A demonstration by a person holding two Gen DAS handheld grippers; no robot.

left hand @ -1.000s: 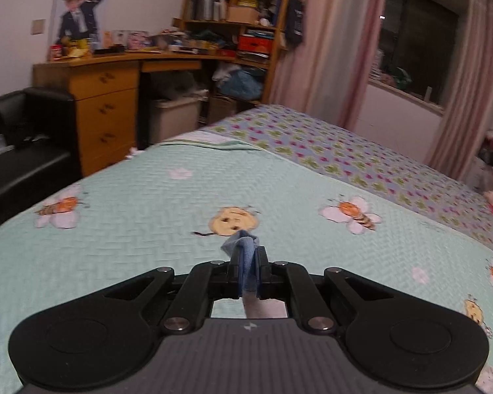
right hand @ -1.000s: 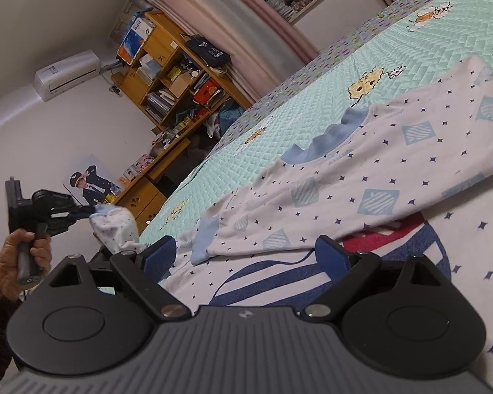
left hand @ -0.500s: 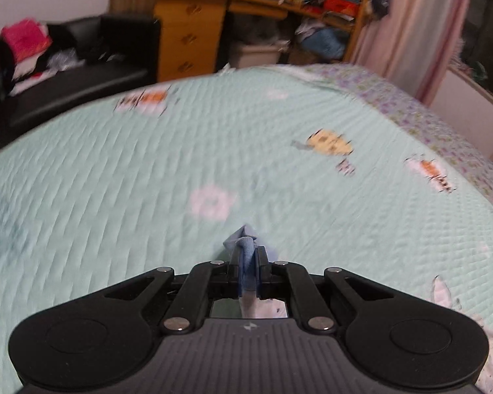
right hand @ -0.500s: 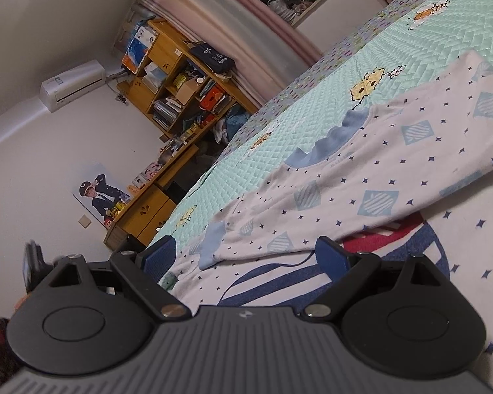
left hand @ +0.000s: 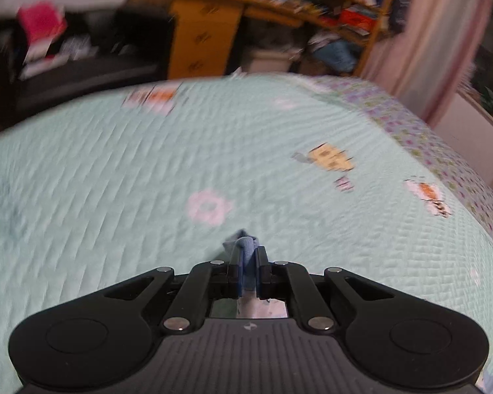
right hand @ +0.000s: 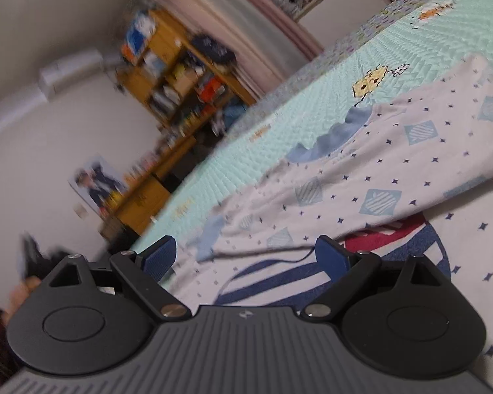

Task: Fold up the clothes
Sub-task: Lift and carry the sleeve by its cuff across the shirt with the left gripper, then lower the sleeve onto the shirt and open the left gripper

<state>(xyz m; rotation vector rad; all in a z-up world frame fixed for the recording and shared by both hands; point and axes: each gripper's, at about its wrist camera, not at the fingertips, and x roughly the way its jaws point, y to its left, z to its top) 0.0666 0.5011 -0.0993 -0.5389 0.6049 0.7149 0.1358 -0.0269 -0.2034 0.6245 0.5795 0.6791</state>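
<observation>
In the left wrist view my left gripper (left hand: 247, 264) is shut on a light blue cuff (left hand: 245, 246) of the white garment; the rest of the cloth hangs out of sight below it, over the mint bedspread (left hand: 115, 180). In the right wrist view my right gripper (right hand: 245, 256) stands open just above the white shirt (right hand: 394, 170) with small dark stars, blue diamonds and a blue collar (right hand: 338, 138). Nothing sits between its blue pads (right hand: 328, 256). A folded sleeve with a blue cuff (right hand: 210, 236) lies across the shirt's striped print (right hand: 279, 279).
A black sofa (left hand: 82, 62) with piled clothes and an orange wooden desk (left hand: 207, 42) with shelves stand beyond the bed's far edge. Pink curtains (left hand: 443, 39) hang at the right. A person's hand (right hand: 23, 292) shows blurred at the lower left of the right wrist view.
My left gripper has sunk toward the bedspread and tipped down, still shut on the blue cuff. The lifted sleeve now lies folded across the shirt. The right gripper has barely shifted.
</observation>
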